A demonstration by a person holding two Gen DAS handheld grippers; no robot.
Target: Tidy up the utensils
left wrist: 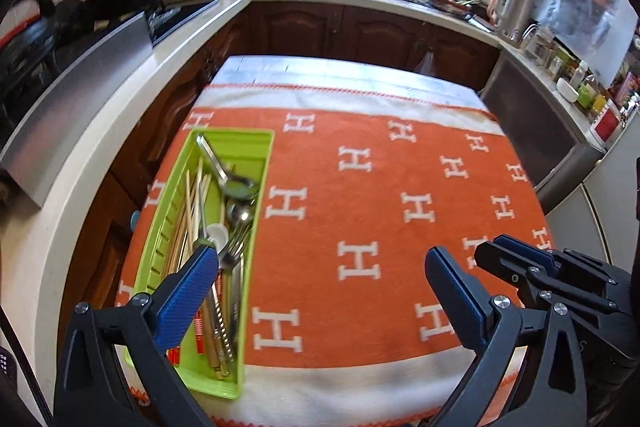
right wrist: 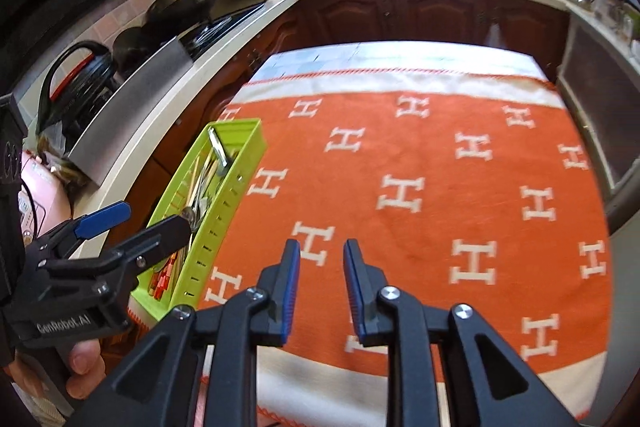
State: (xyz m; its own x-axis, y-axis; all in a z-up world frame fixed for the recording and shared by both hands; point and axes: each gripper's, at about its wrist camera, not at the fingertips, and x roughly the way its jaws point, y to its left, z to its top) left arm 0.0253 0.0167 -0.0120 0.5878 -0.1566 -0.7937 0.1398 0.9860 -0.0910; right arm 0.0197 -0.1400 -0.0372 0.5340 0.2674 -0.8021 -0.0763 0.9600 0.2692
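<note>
- Two tongs: left tongs (left wrist: pixel 322 281) spread wide, empty; right tongs (right wrist: pixel 322 281) narrowly parted, empty.
- Green tray (left wrist: pixel 262 163) of utensils (left wrist: pixel 234 215), 9 o'clock on tabletop (left wrist: pixel 360 187).

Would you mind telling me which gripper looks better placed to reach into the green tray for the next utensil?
Left, I'd say. The left gripper is wide open, one finger over the green tray above the utensils. The right gripper hangs over bare orange cloth, beside the tray, jaws narrowly apart.
</note>
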